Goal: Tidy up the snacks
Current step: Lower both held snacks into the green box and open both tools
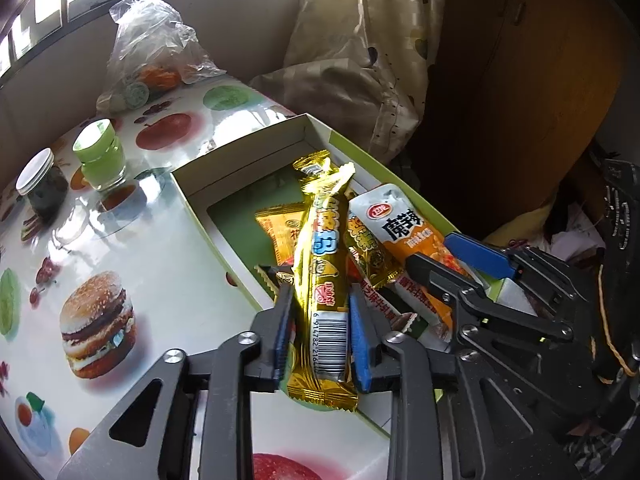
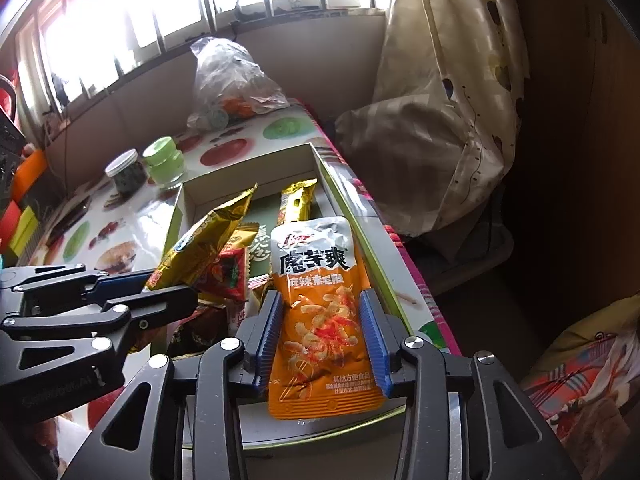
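Observation:
An open cardboard box (image 1: 240, 148) with a green floor lies on the fruit-print table and holds several snack packets. A long gold snack bar (image 1: 324, 240) lies lengthwise between the pads of my left gripper (image 1: 320, 292), whose jaws stand slightly apart from it, open. In the right wrist view an orange and white pouch (image 2: 320, 280) lies over the box's (image 2: 248, 164) near right rim, between the blue pads of my right gripper (image 2: 322, 296), which do not press on it. The gold bar (image 2: 204, 240) tilts up at my left gripper (image 2: 172, 284). My right gripper (image 1: 434, 250) shows beside the pouch (image 1: 400, 220).
A green-lidded jar (image 1: 100, 156) and a white-lidded dark jar (image 1: 40, 184) stand left of the box. A clear plastic bag (image 1: 152, 52) with fruit sits at the far end. A curtain (image 1: 360, 60) hangs beyond the table's right edge. Orange and red packets (image 1: 280, 236) lie under the bar.

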`<state>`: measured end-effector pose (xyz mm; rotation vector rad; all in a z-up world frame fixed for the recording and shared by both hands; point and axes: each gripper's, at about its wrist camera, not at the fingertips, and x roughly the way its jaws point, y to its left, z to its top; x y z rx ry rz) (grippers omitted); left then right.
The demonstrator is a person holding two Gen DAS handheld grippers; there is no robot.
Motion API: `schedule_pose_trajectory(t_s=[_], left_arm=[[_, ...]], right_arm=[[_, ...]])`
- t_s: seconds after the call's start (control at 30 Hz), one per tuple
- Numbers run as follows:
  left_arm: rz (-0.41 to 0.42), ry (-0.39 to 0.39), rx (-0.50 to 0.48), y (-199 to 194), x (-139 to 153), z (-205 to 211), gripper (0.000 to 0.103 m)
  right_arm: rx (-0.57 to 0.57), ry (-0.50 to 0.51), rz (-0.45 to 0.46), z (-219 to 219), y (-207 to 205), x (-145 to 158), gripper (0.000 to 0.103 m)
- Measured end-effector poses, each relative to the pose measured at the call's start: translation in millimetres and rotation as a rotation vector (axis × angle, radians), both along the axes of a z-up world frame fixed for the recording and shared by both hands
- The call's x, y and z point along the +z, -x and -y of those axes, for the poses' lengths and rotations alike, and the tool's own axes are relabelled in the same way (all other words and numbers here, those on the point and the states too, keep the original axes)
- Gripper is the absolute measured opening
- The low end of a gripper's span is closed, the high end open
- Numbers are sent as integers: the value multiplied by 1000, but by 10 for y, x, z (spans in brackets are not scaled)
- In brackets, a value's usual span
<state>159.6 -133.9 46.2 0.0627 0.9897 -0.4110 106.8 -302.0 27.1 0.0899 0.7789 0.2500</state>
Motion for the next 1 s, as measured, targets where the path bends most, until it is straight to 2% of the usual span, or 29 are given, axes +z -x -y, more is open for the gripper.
schedule_pose_trajectory(t_s=[0.37,0.47,0.6,1.0], left_arm=[[-9,22,-1,17,-18,6,38],[-4,39,-3,50,15,-1,53],[3,44,-7,95,50,12,53],[63,64,67,399,218,-141,53]], right_arm=[[-29,3,1,83,45,28,42],[-31,-7,2,116,73,41,42],[-41,1,9,121,125,67,45],[-78,-8,31,154,434,173,47]])
